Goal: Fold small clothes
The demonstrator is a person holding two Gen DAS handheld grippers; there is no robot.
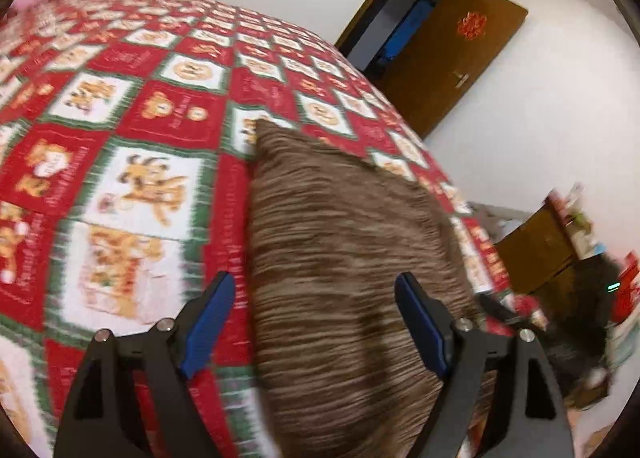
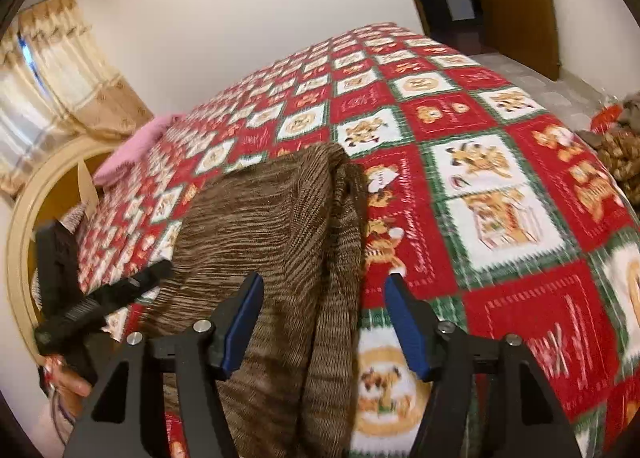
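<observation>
Bed [image 1: 132,105], covered w/ red, white and green check quilt w/ cartoon prints, fills most of both views.

Brown striped knit [image 1: 344,258] lies on the quilt. In the left wrist view it reads as one flat, roughly rectangular panel w/ a far corner pointing away from the camera. In the right wrist view the knit [image 2: 276,242] shows a flat body plus a narrower strip folded lengthwise along its right side, near the quilt's red squares.

Brown door [image 1: 452,57] stands ajar at the far wall. Curtain [image 2: 60,69] hangs at the left of the right wrist view. Pink cloth [image 2: 128,149] sits at the far bed edge.

Left gripper [image 1: 314,324]: jaws wide apart, nothing clamped; it hovers over the knit's near part, pads clear of the fabric.

Right gripper [image 2: 324,324]: jaws apart, nothing clamped; the folded strip's edge lies under the gap, contact w/ pads not evident.

Person's hand [image 2: 66,378] on the left gripper's handle shows at lower left of the right wrist view.
</observation>
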